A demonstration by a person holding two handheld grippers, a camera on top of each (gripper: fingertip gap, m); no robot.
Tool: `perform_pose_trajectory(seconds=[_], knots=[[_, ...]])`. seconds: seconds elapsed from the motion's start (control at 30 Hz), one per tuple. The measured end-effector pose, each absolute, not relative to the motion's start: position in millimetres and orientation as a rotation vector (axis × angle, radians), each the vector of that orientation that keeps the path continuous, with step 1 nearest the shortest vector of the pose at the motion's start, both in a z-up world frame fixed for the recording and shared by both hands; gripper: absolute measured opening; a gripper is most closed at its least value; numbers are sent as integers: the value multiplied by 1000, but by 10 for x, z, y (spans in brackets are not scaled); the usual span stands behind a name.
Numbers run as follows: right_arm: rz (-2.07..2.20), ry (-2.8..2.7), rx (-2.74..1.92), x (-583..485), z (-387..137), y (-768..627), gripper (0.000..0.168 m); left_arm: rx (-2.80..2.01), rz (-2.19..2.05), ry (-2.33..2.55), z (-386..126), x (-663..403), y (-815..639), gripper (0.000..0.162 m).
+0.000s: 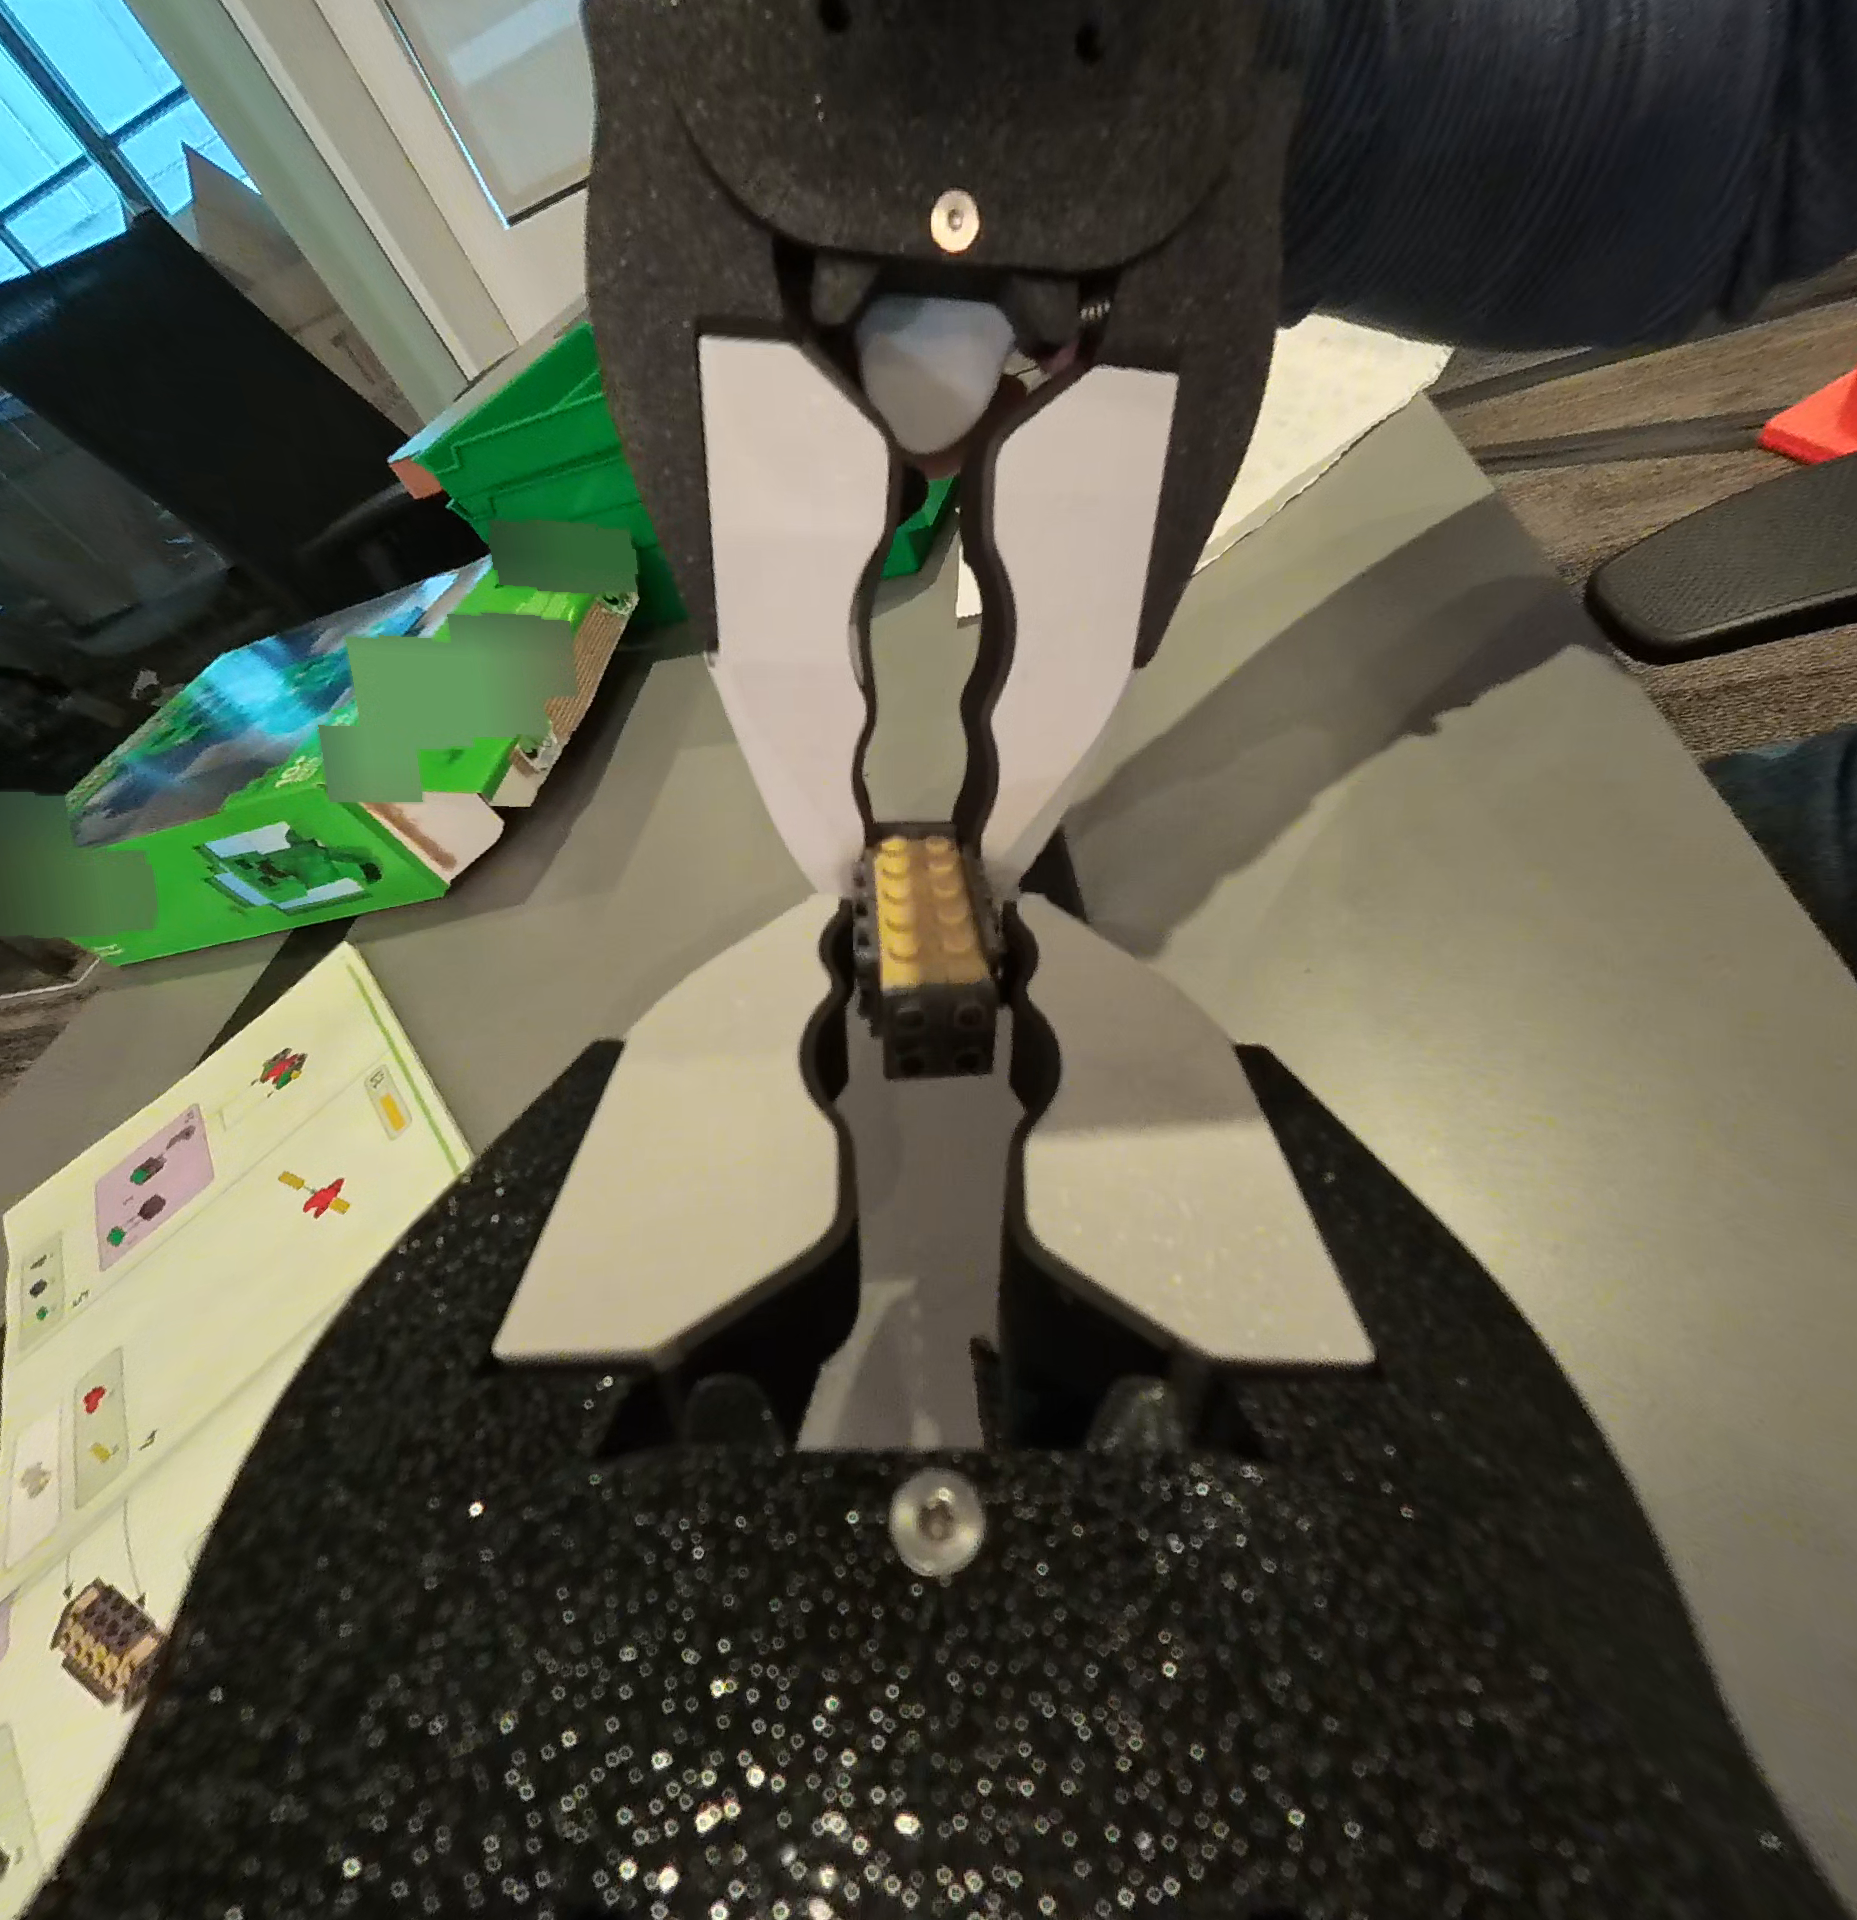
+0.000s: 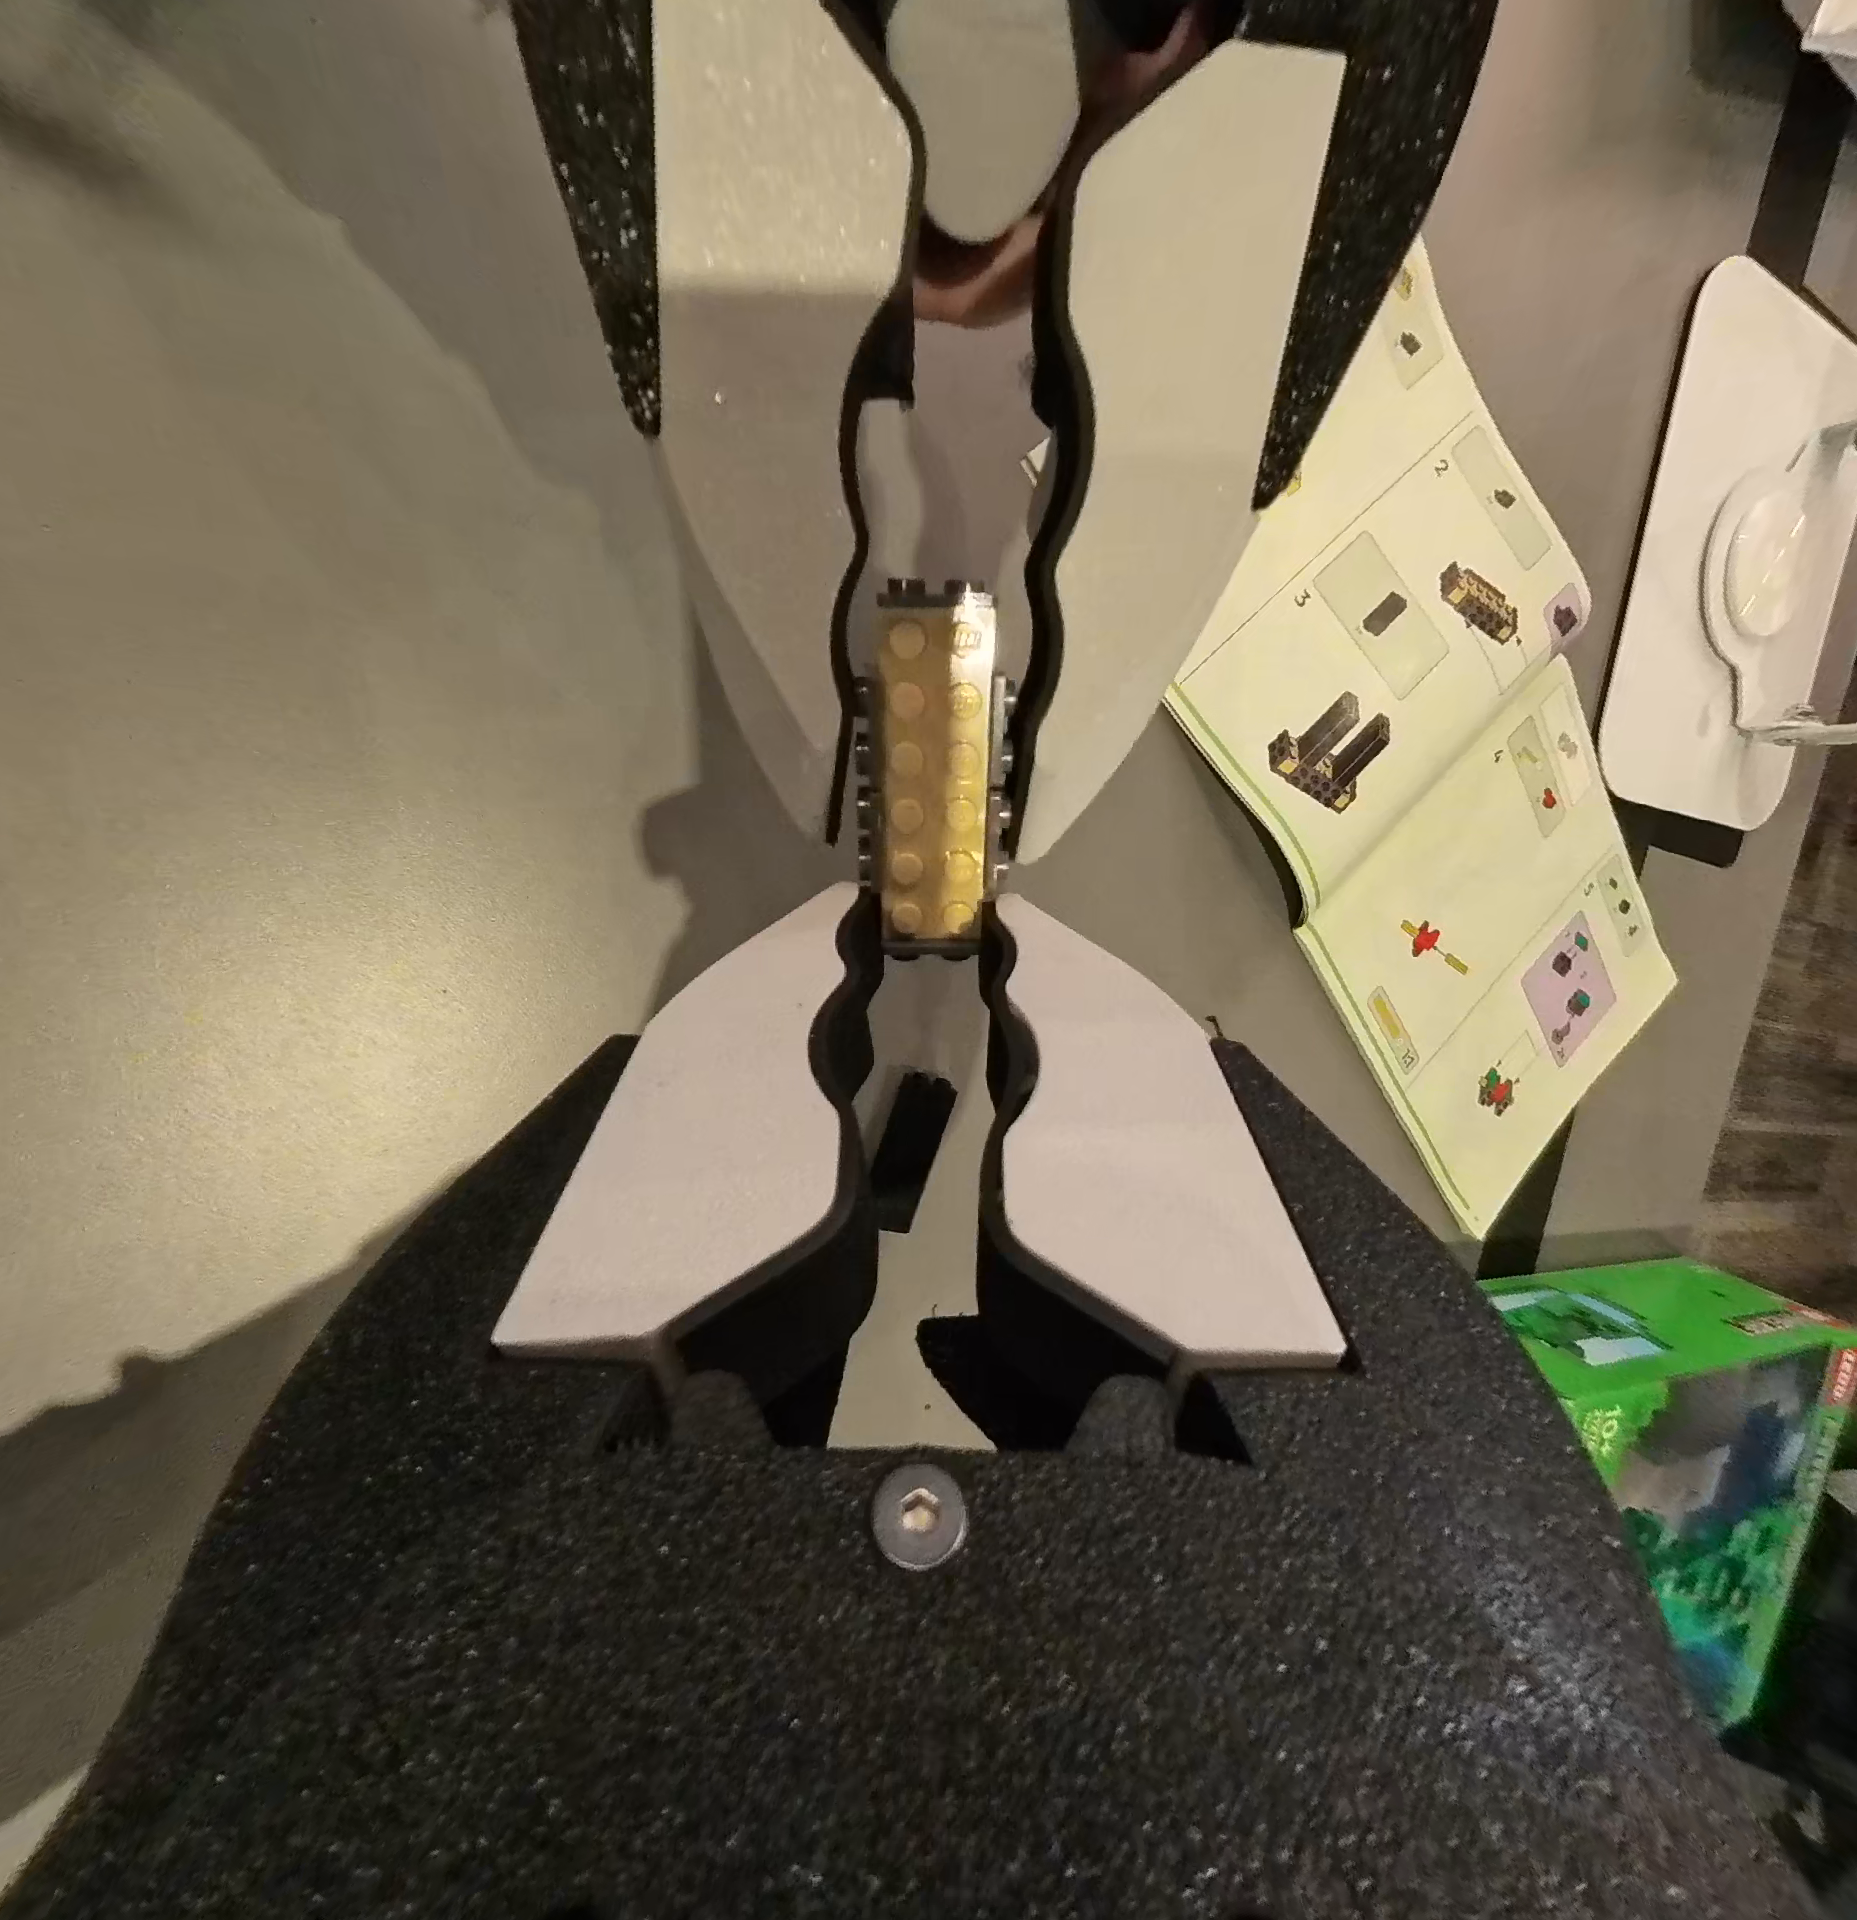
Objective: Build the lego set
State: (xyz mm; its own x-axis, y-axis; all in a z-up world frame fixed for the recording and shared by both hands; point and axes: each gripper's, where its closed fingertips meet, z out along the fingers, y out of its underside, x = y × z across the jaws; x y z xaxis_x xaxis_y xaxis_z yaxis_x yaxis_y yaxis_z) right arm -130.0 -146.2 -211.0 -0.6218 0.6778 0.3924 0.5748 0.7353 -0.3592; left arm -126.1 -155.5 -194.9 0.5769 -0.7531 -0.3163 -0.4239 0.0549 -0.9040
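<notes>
A small lego assembly (image 1: 919, 914), a tan studded plate on black bricks, hangs above the grey table (image 1: 1423, 1039) between my two grippers, which face each other tip to tip. My left gripper (image 1: 929, 940) is shut on its sides at the near end. My right gripper (image 2: 929, 920) is shut on the other end of the assembly (image 2: 929, 748). In the left wrist view the right gripper's fingers (image 1: 799, 623) reach in from the top. A dark piece (image 2: 908, 1153) shows through the gap between the right fingers, too dim to identify.
An open instruction booklet (image 1: 207, 1247) lies left of the left gripper and also shows in the right wrist view (image 2: 1423, 831). A green lego box (image 1: 280, 810) and a green bin (image 1: 550, 457) stand behind it. A white tray (image 2: 1734, 571) sits beyond the booklet. A chair armrest (image 1: 1734, 582) is at the table's right edge. Less than 4 cm separates the two grippers' tips. It is some 12 cm from my right tips to the dark piece (image 2: 908, 1153).
</notes>
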Motion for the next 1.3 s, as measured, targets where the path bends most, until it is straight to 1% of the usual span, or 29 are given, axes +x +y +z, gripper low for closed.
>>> perform_pose_trajectory(seconds=[0.33,0.37,0.47,0.7,0.83,0.93,1.1,1.3], knots=[[246,-2378,-938,-1332,-2083,-1449,18,-1562,-241,1022,-1943,-1280,-1515,25],[248,-2364,-942,-1327,-2059,-1434,19,-1559,-245,1010,-1929,-1291,-1514,25],[269,-2334,-989,-1279,-2007,-1359,29,-1544,-279,972,-1871,-1323,-1518,25],[366,-2254,-1044,-1191,-1911,-1289,25,-1469,-403,871,-1670,-1393,-1568,25],[543,-2172,-1066,-1194,-1844,-1353,27,-1465,-432,875,-1667,-1393,-1587,25],[743,-2121,-1082,-1217,-1784,-1468,37,-1462,-453,904,-1681,-1346,-1614,25],[931,-2077,-1014,-1233,-1703,-1600,31,-1452,-498,937,-1689,-1268,-1659,25],[982,-2079,-953,-1250,-1700,-1691,26,-1421,-568,919,-1636,-1237,-1689,25]])
